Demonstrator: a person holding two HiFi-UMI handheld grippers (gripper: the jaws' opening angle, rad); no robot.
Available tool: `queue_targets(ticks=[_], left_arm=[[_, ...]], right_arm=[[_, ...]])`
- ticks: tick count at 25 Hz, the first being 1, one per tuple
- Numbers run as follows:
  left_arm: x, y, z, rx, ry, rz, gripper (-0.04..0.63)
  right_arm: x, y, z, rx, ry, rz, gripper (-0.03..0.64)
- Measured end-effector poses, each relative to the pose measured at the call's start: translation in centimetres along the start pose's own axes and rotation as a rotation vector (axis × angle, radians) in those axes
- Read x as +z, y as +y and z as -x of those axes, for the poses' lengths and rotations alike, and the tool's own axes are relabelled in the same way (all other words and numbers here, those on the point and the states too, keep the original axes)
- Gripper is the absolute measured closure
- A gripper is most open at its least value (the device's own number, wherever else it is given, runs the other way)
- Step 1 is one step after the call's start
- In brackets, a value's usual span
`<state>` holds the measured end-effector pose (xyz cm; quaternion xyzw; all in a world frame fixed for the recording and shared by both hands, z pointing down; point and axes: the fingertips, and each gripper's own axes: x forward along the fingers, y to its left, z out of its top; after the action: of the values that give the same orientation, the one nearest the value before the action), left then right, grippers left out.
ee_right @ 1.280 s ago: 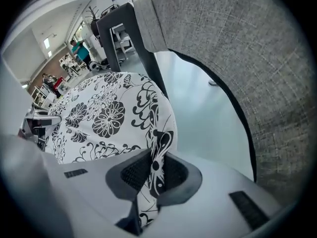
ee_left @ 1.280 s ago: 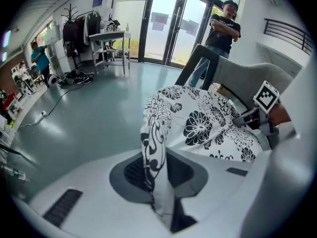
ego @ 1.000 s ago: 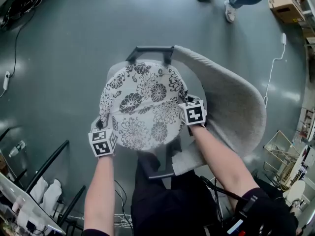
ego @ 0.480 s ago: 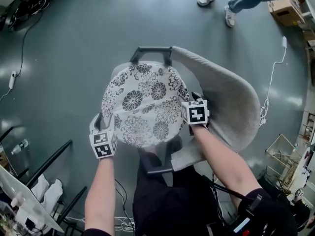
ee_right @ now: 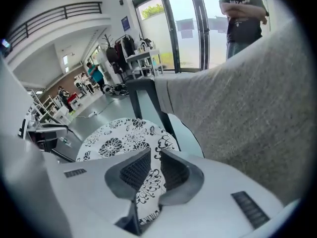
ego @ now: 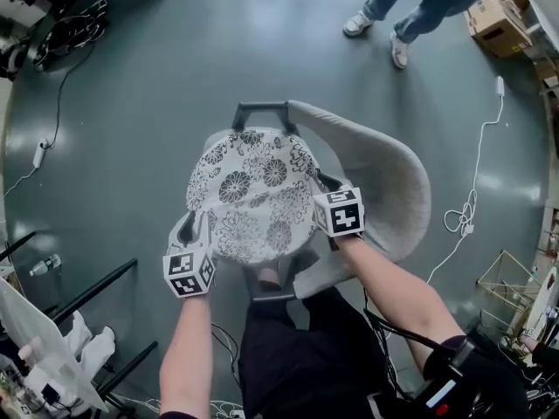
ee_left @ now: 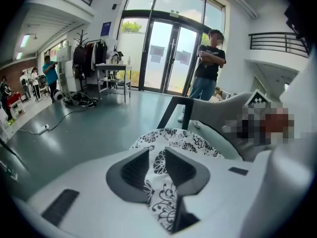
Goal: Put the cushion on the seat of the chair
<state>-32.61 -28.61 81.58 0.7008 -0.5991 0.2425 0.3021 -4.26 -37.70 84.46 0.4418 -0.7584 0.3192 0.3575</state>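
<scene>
A round white cushion [ego: 253,195] with black flower print lies over the seat of a grey chair [ego: 384,190]; the seat itself is hidden under it. My left gripper [ego: 190,231] holds the cushion's near left edge. My right gripper [ego: 317,188] holds its right edge, next to the backrest. In the left gripper view the printed fabric [ee_left: 183,140] fills the gap of the left gripper [ee_left: 157,162], whose jaws are closing on it. The right gripper view shows the same: the jaws of the right gripper [ee_right: 155,170] are closing with the cushion [ee_right: 116,140] pinched between them.
The chair's dark frame bar [ego: 260,109] sticks out beyond the cushion. A person's feet [ego: 376,24] stand on the grey floor at the back right, near a cardboard box [ego: 496,16]. A white cable [ego: 463,216] trails right of the chair. A black rack [ego: 87,295] stands lower left.
Both grippers have risen, still holding the cushion's edges, and the cushion has come up with them. The chair has not moved.
</scene>
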Motion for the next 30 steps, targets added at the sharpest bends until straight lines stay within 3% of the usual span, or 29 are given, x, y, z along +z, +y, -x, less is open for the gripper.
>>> queue_targets(ticks=[5,17,21,30], left_arm=[[2.9,-2.6,3.3,0.012,-0.059,-0.039,0.584],[9.5,-9.7,15.3,-0.010,-0.230,0.009,0.586],[10.4,-11.3,18.8,0.000,-0.284,0.069,0.588],[14.9,-17.1,27.5,-0.032,-0.424,0.006,0.588]], right_arm=[[3.9,1.7,4.6,0.088,-0.139,0.054,0.575],[7.1,3.5,17.5,0.228,-0.260,0.120,0.586],[8.3,4.5,21.7,0.279,-0.316,0.187,0.591],[10.4,5.4,31.7,0.332,-0.451,0.237,0.598]])
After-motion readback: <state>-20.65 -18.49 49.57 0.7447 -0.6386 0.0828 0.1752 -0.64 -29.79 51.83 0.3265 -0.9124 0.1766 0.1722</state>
